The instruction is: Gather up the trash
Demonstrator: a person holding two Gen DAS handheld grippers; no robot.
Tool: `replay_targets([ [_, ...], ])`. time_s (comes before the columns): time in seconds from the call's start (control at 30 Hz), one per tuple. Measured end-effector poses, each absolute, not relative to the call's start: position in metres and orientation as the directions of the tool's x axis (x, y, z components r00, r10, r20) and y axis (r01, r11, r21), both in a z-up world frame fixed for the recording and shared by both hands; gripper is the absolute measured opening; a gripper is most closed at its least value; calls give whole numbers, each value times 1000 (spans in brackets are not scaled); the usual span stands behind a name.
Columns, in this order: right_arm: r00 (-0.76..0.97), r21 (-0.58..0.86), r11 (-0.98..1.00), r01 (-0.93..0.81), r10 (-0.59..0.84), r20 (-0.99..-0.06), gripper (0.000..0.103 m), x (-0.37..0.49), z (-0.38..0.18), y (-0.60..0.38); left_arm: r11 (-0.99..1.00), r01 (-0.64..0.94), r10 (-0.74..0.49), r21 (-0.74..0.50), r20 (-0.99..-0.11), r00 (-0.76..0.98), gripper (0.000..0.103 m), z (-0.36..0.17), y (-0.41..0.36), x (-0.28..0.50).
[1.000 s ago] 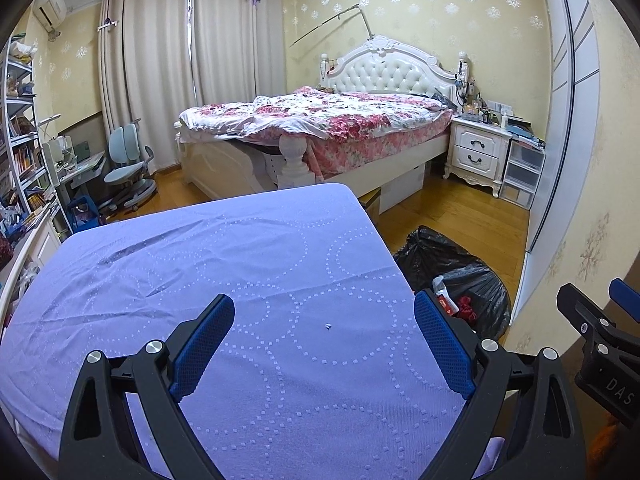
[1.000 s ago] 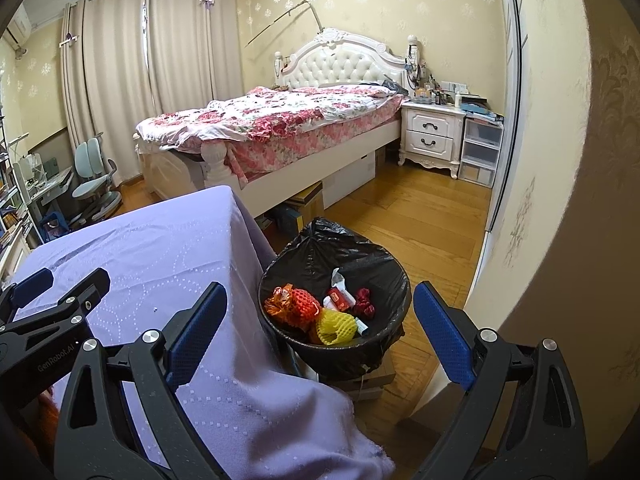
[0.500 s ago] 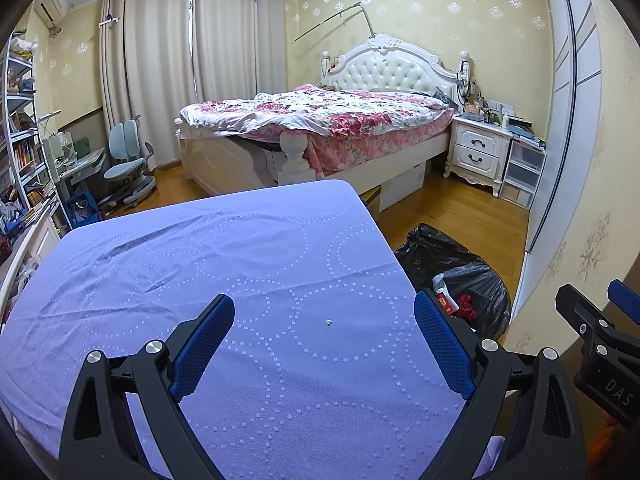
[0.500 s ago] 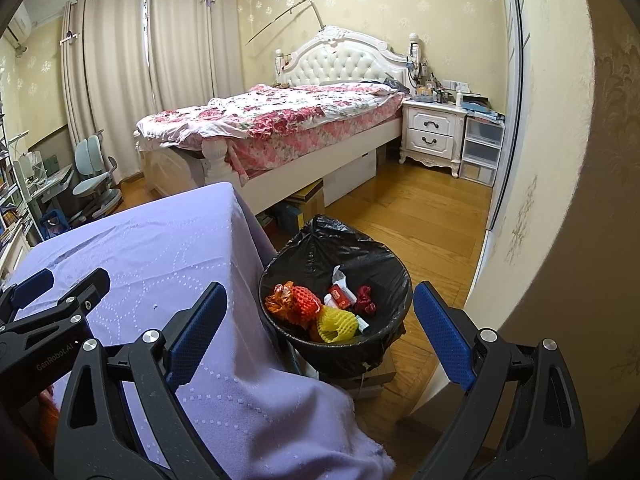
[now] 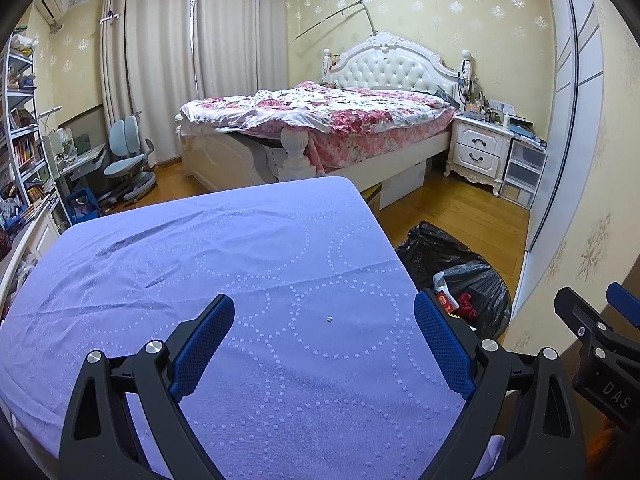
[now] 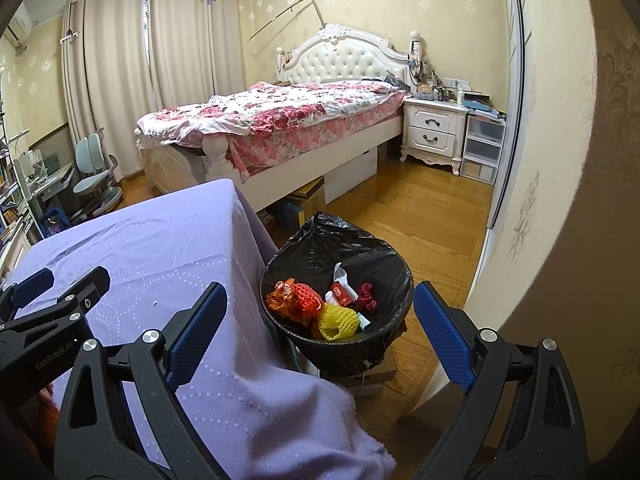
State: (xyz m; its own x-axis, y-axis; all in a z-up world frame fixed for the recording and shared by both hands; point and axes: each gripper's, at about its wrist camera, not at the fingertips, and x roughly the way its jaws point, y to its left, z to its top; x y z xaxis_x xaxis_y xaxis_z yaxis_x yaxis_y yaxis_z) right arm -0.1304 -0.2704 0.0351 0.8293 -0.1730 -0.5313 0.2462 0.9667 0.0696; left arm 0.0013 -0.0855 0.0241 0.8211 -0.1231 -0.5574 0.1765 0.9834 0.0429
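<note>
My left tool (image 5: 324, 340) and right tool (image 6: 320, 320) both gape wide with nothing held; the trash (image 6: 316, 306) already lies in the black-lined bin (image 6: 384, 248) beside the surface (image 5: 200, 260); only a tiny white speck (image 5: 329, 319) remains, so I judge collecting nearly finished; next, pinch that speck delicately.
</note>
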Motion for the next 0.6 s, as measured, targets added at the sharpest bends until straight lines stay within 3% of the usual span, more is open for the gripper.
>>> replay_targets([
  [0.6,827,74,966,246,-170,-536,92,-138,24,-263,984,172,-118,44,-559,821,91,25,-85,3],
])
